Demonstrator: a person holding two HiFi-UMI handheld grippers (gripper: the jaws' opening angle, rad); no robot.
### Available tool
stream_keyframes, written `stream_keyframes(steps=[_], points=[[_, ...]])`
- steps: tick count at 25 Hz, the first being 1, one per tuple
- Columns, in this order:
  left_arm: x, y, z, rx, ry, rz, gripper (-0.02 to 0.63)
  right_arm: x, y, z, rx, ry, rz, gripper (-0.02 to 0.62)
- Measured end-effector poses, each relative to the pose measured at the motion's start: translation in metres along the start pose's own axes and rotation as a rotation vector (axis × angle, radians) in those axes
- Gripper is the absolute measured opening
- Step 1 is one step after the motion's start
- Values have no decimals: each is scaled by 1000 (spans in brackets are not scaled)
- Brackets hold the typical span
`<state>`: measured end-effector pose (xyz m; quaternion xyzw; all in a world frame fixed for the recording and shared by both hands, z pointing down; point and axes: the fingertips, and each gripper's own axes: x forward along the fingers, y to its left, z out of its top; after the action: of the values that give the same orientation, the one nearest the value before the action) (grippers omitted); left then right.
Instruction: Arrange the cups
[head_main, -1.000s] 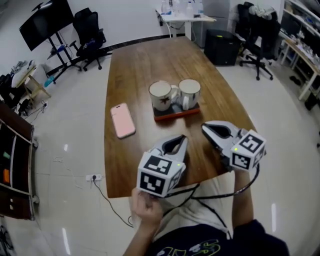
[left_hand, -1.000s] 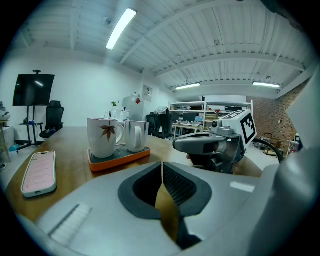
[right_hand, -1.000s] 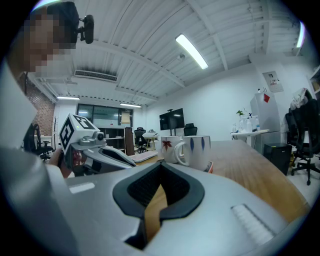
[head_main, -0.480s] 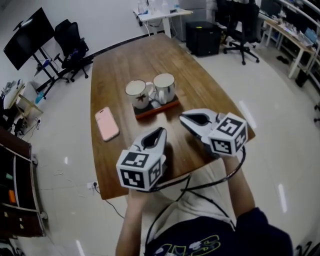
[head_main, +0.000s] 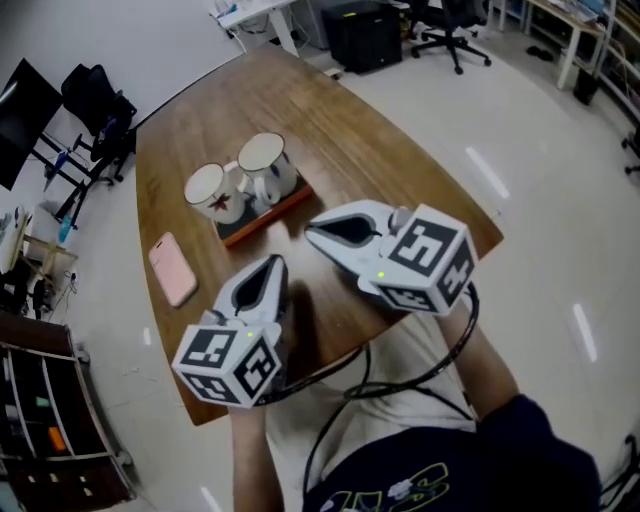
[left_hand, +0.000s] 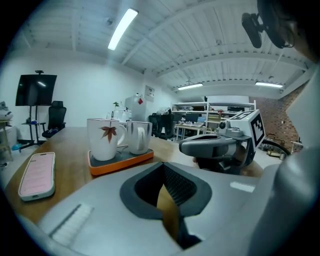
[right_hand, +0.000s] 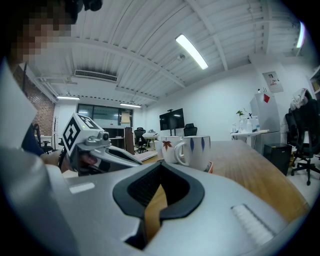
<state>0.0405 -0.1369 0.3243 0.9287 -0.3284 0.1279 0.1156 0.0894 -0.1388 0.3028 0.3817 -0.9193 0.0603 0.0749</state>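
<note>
The leaf-printed mug (head_main: 212, 190) and the blue-marked mug (head_main: 262, 160) stand side by side on an orange tray (head_main: 282, 207) mid-table. The left gripper (head_main: 272, 265) and right gripper (head_main: 312, 232) hover short of it, jaws together, empty. Arranging seems not yet begun; next, one gripper must open and advance to a mug.

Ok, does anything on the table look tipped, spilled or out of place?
Nothing stands out. The leaf cup and the other cup stand upright, side by side on the tray; the pink phone lies flat beside it.
</note>
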Motion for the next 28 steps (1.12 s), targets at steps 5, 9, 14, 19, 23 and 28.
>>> stream_keyframes(steps=[5, 9, 14, 19, 23, 28], points=[[9, -1, 0, 2, 9, -28, 3, 2, 2, -1, 2, 13, 7, 0], [9, -5, 6, 3, 1, -27, 3, -1, 5, 4, -4, 13, 13, 0], [10, -4, 4, 1, 5, -28, 3, 0, 5, 3, 1, 15, 12, 0], [7, -17, 5, 20, 21, -86, 3, -6, 8, 6, 10, 15, 13, 0], [10, -17, 3, 28, 22, -95, 3, -5, 5, 2, -1, 13, 13, 0], [11, -15, 1, 32, 24, -99, 2, -4, 3, -1, -4, 12, 12, 0]])
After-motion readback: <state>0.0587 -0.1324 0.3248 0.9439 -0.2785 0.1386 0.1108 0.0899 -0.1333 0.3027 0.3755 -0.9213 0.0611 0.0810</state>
